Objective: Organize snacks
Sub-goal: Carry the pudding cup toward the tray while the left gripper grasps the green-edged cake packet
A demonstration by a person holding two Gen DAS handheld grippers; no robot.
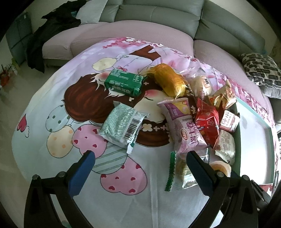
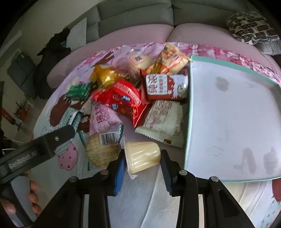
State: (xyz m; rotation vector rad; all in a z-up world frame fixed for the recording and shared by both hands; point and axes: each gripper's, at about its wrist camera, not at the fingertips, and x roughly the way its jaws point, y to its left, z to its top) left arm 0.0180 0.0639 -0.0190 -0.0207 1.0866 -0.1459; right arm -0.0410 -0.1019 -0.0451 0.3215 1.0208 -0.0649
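A heap of wrapped snacks lies on a cartoon-print cloth (image 1: 123, 184). In the left wrist view I see a green pack (image 1: 124, 84), a gold pack (image 1: 170, 80), a silver-green pack (image 1: 121, 126), a purple pack (image 1: 186, 128) and a red pack (image 1: 207, 124). My left gripper (image 1: 140, 154) hangs open over the cloth with nothing between its fingers. In the right wrist view my right gripper (image 2: 143, 153) is shut on a pale yellow pudding cup (image 2: 142, 156) lying on its side. A round cracker pack (image 2: 100, 152) lies just left of it.
A white tray with a teal rim (image 2: 228, 114) sits right of the heap, nothing in it. The left gripper's black finger (image 2: 52, 138) and a hand (image 2: 33, 193) reach in from the lower left. A sofa (image 1: 158, 14) and a patterned cushion (image 1: 260, 70) lie behind.
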